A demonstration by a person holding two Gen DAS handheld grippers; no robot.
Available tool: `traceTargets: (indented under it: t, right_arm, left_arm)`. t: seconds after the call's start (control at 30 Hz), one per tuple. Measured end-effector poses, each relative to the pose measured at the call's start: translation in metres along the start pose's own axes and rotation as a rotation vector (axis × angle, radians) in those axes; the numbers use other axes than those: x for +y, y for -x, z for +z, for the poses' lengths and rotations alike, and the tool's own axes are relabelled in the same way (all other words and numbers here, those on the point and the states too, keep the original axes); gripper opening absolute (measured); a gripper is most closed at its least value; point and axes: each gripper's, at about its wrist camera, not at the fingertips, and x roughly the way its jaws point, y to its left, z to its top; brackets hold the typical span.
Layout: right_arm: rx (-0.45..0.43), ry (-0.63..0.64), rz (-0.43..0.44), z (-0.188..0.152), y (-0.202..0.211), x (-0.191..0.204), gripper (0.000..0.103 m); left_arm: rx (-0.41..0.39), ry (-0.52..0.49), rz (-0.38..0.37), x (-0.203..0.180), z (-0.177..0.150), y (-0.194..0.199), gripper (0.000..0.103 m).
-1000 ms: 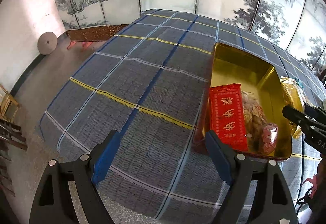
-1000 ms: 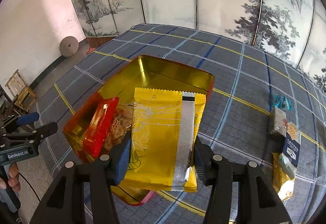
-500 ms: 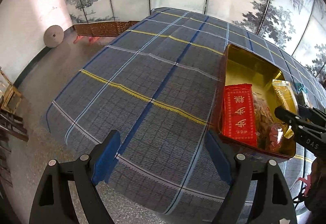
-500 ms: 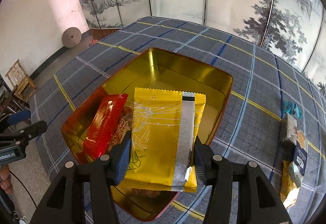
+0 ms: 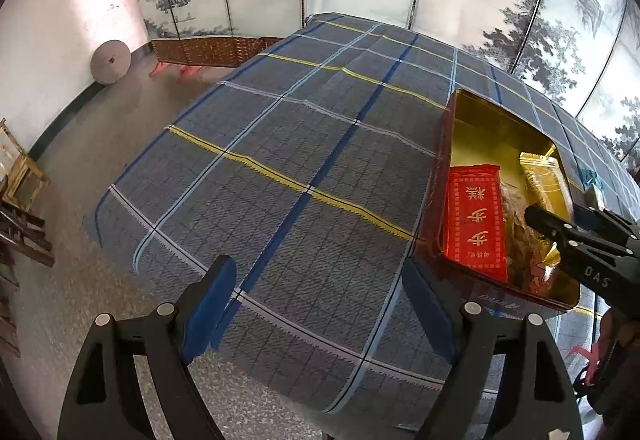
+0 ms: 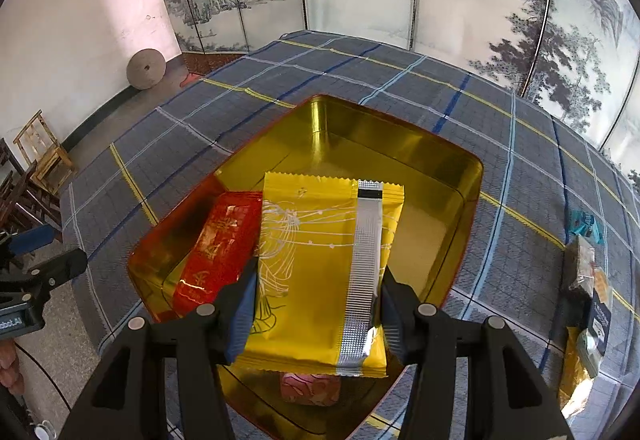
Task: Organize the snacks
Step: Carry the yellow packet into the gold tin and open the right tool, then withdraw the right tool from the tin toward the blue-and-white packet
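1. At lower centre of the right wrist view, the right gripper pinched the yellow packet by its two long edges, blue pads pressed on either side, silver seam strip facing the camera.
2. Packet hung over the gold tin, which filled the middle of that view on the plaid tablecloth. Its near end overlapped the tin's near rim in the picture; its far end was over the bare gold floor.
3. Contents of tin: red packet lay along the left side, a clear bag of brownish snacks beside it, and a small pink packet showed under the yellow one at the near edge.
4. Remaining snacks sat in a loose pile at the right edge of the right wrist view, well apart from the tin.
5. Left gripper, bottom of the left wrist view, stood spread wide with nothing between its pads, hovering over bare cloth to the left of the tin.
6. Judgement: step in hand was placing the yellow packet. To do it well, carry it further over the free right half, lower it nearly flat and parallel to the red packet, and let go only when it is close to the floor so it does not tip onto the rim.
7. Risk noted: slick foil could slide between the pads; keeping the tilt modest should help.
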Motion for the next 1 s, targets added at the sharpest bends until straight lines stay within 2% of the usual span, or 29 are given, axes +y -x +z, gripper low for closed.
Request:
traceTargets:
  t: [0.33,0.8,1.0]
  right_arm:
    - [0.033,0.002,0.006,-0.002,-0.011,0.003,0.055]
    - [0.037,0.004,-0.003,-0.002,-0.012,0.004,0.056]
    - [0.024,-0.007,-0.009,-0.003,-0.01,0.001,0.062]
  left_arm:
    - [0.009,0.006,0.0,0.002,-0.001,-0.001,0.082]
    - [0.016,-0.003,-0.01,-0.004,-0.002,-0.002,0.082]
    - [0.017,-0.012,-0.011,-0.01,-0.004,-0.002,0.082]
